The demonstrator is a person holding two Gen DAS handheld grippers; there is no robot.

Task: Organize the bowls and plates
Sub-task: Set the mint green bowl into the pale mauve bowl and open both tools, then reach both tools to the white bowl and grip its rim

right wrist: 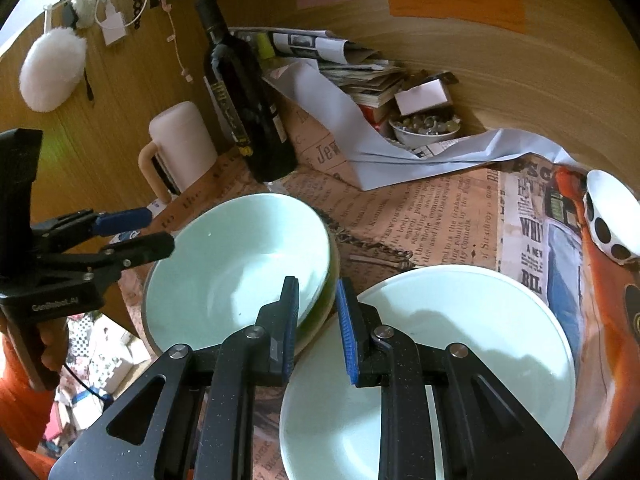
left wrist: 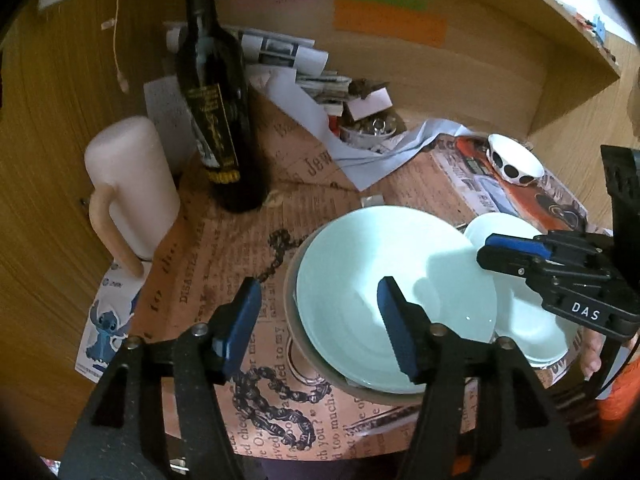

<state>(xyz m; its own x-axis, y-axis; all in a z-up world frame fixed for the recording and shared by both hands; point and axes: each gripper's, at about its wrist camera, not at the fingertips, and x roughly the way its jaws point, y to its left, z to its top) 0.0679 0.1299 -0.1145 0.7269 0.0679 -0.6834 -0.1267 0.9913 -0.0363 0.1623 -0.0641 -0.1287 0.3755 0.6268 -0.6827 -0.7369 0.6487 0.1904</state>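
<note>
A pale green bowl [left wrist: 400, 272] sits nested in a grey-rimmed bowl [left wrist: 291, 308] on the newspaper-covered table. My left gripper [left wrist: 318, 324] is open and straddles the stack's left rim, one pad outside and one pad over the inside, neither pressing. From the right wrist view it [right wrist: 160, 228] hovers at the pale green bowl's [right wrist: 240, 264] far left edge. A pale green plate [right wrist: 460, 340] lies right of the bowl. My right gripper [right wrist: 318, 320] is shut with nothing between its pads, low over the gap between bowl and plate. A white bowl with black dots [right wrist: 612, 216] leans at the far right.
A dark wine bottle [left wrist: 216, 112] and a pink mug [left wrist: 128, 184] stand behind and left of the bowls. Crumpled papers and a small dish of beads [left wrist: 368, 128] crowd the back. Wooden walls close in behind and to the left. A hand in an orange sleeve [right wrist: 24, 392] holds the left gripper.
</note>
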